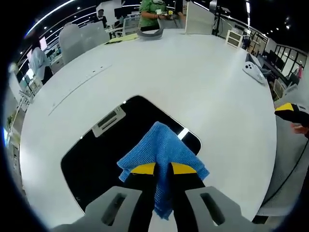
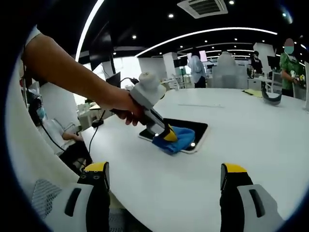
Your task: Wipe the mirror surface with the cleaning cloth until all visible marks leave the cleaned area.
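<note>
Left view hovers over mirror (image 1: 101, 154); right view watches nearby.

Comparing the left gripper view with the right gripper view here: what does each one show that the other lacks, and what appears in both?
Left gripper view alone: a white game controller on the far side of the round white table.

Right gripper view alone: the person's hand holding the left gripper, and the right gripper with jaws spread wide, holding nothing.

Shared: the blue cleaning cloth clamped in the left gripper, pressed on the dark rectangular mirror lying flat on the table.
</note>
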`<state>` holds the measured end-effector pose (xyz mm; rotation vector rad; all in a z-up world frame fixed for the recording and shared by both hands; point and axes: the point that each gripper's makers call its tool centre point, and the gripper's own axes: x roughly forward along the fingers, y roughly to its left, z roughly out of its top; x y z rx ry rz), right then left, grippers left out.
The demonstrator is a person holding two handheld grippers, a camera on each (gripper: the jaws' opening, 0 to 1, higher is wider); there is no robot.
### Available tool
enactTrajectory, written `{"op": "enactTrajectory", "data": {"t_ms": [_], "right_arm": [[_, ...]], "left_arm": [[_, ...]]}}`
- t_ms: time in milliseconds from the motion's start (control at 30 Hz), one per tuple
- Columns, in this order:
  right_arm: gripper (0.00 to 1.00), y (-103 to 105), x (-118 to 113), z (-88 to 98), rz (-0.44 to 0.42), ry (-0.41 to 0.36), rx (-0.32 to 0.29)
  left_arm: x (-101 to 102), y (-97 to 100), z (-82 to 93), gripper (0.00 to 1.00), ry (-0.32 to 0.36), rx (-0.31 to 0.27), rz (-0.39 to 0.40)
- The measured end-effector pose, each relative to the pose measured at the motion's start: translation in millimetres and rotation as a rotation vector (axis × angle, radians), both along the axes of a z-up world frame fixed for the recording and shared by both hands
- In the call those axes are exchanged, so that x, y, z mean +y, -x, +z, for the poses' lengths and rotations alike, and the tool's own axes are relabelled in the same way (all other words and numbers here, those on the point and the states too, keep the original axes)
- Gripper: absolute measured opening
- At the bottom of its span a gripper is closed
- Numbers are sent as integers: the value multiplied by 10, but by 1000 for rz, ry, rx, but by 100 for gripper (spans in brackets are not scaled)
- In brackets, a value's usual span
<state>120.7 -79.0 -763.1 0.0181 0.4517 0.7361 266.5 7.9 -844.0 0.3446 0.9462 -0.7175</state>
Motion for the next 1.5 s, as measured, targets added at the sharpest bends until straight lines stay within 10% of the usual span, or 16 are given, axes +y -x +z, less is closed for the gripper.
{"op": "enactTrajectory", "data": {"t_ms": [1500], "right_arm": [[96, 85, 109, -103, 55, 45, 76]], "left_arm": [[-234, 0, 9, 10, 105, 3, 72]]}}
